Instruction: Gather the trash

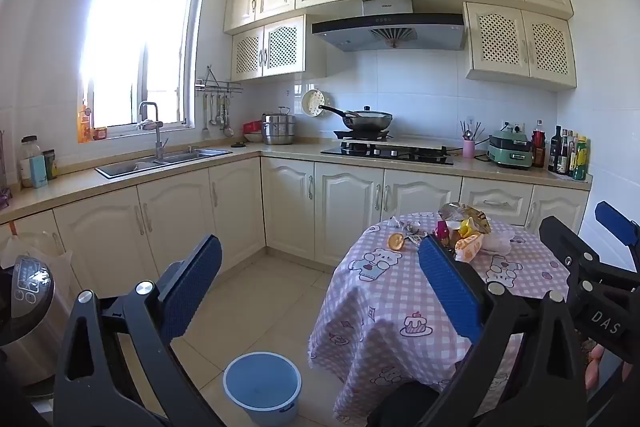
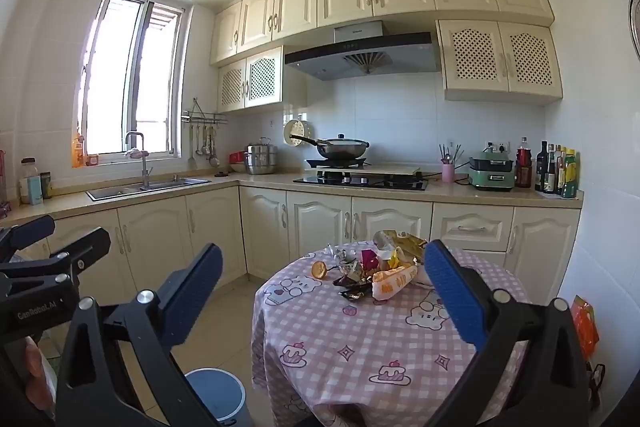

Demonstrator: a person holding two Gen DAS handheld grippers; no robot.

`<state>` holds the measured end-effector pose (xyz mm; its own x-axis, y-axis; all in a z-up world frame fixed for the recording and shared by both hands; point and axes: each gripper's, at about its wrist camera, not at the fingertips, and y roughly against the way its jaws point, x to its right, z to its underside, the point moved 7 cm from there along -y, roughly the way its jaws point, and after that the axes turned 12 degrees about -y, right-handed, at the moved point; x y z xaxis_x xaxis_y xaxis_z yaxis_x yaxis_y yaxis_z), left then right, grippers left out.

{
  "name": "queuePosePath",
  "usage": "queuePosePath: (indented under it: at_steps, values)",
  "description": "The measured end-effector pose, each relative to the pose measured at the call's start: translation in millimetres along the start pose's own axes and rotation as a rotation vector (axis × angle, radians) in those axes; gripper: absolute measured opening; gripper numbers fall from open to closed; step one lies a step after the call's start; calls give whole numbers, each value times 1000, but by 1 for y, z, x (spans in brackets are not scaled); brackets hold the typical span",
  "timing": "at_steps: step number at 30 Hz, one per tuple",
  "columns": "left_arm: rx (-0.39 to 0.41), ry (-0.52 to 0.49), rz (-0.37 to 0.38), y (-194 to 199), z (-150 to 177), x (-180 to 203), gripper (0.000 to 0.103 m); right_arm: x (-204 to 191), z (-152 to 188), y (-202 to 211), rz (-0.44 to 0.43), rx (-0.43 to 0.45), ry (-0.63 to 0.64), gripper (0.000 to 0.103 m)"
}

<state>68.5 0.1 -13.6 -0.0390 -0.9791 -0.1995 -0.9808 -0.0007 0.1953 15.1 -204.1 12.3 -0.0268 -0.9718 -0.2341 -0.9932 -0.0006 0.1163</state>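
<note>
Left hand-held gripper (image 1: 320, 275): we see it spread wide, nothing between its fingers.
Right hand-held gripper (image 2: 324, 283): likewise spread wide and empty.
Trash pile (image 2: 380, 267): wrappers and an orange snack bag heaped on the far half of the round counter (image 2: 360, 347).
Bearing: ahead of both, slightly below; we judge the right nearer.
Blue bucket (image 1: 262, 385): on the floor, left of the counter.

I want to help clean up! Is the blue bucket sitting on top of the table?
No, the blue bucket stands on the floor beside the table, below its hanging cloth.
</note>
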Motion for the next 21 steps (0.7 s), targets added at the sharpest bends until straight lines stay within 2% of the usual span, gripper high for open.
queuePosePath:
  at_steps: [8,13,21]
  values:
    - [-1,0,3,3,0,-4,96,-1,0,1,2,-5,2,99]
    - [-6,-7,6,1,2,11,96,3,0,2,7,-9,5,99]
    - [-10,-10,14,2,1,5,96,2,2,-3,7,-12,11,99]
